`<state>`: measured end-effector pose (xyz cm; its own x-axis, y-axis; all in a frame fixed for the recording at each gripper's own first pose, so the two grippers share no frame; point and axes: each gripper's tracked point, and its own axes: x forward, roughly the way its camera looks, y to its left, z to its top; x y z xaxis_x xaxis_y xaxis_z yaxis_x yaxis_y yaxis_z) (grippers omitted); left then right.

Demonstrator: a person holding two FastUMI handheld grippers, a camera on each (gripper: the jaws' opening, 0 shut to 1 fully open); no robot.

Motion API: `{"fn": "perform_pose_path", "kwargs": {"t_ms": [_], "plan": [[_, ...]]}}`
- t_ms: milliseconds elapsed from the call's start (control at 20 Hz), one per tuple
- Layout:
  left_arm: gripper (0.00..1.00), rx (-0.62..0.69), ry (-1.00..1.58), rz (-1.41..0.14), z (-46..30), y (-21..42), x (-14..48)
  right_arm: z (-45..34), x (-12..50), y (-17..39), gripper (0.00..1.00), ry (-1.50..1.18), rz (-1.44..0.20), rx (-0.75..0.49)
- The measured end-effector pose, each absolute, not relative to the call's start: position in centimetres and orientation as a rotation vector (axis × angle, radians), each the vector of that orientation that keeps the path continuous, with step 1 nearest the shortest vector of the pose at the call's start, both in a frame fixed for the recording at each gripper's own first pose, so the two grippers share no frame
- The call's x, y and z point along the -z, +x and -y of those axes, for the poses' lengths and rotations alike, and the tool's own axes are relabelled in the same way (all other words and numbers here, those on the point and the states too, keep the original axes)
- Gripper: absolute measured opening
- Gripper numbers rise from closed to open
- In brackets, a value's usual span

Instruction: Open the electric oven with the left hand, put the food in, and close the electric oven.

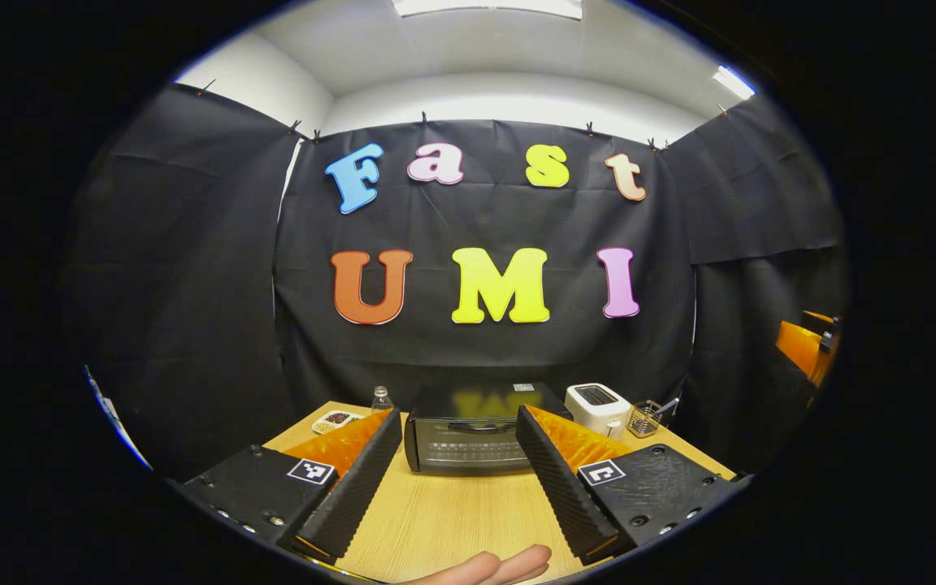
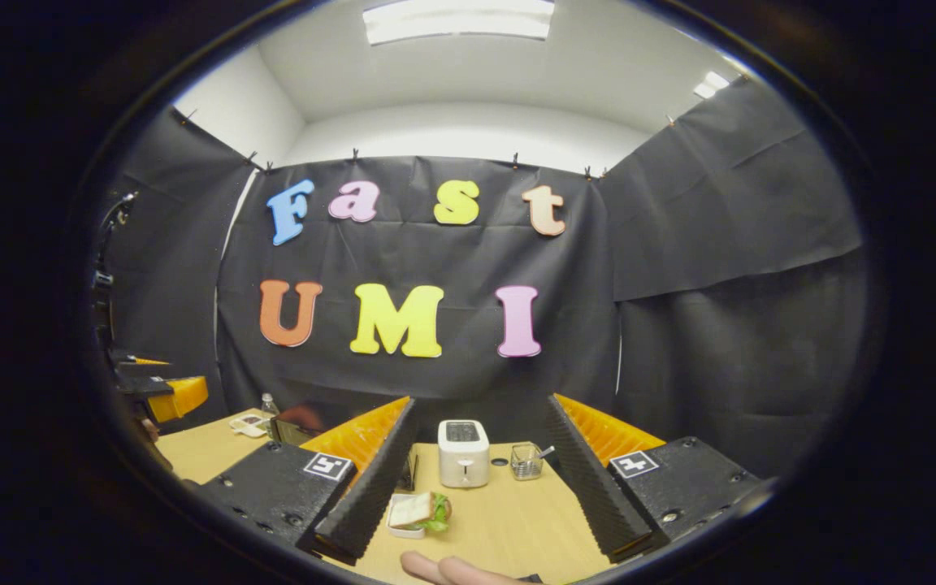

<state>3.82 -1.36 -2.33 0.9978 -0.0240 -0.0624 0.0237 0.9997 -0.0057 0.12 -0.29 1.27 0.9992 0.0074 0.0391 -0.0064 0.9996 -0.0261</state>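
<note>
Oven [image 1: 468,437] sits on the wooden counter [image 1: 452,520] straight ahead of the left gripper [image 1: 458,455], its door closed and its handle across the top of the glass front. Nearest in the left gripper view, a person's fingertips [image 1: 492,567] lie at the bottom edge, and the left gripper's fingers stand wide apart with nothing between them, each carrying a small square black-and-white marker. Beyond the oven, a white toaster [image 1: 596,408] stands just to its right, with a small wire basket [image 1: 645,418] beside that. To the oven's left are a clear bottle [image 1: 381,399] and a small dish [image 1: 335,421] of dark food. No brand or readable writing shows on the oven; a small label on its top is too blurred to tell.

In the right gripper view, the right gripper [image 2: 476,487] is likewise spread wide and empty. A sandwich [image 2: 419,512] with green leaf, in a shallow white tray, lies on the counter just beside its left finger. Farther back stand the toaster [image 2: 463,452] and wire basket [image 2: 526,461]; the oven's corner [image 2: 297,426] peeks out at the left.
</note>
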Motion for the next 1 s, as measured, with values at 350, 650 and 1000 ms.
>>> {"fn": "perform_pose_path", "kwargs": {"t_ms": [350,650,1000], "plan": [[0.93,0.024,0.006,-0.128,2.4,12.3,5.6,1.3,0.1,3.0,0.89,-0.012,0.011,-0.017],[0.93,0.051,-0.011,-0.192,4.7,20.4,9.5,2.3,1.3,5.4,0.89,-0.017,-0.009,-0.013],[0.94,0.052,0.022,-0.286,5.7,27.7,15.0,3.2,3.8,7.7,0.90,-0.004,-0.044,-0.003]]}}
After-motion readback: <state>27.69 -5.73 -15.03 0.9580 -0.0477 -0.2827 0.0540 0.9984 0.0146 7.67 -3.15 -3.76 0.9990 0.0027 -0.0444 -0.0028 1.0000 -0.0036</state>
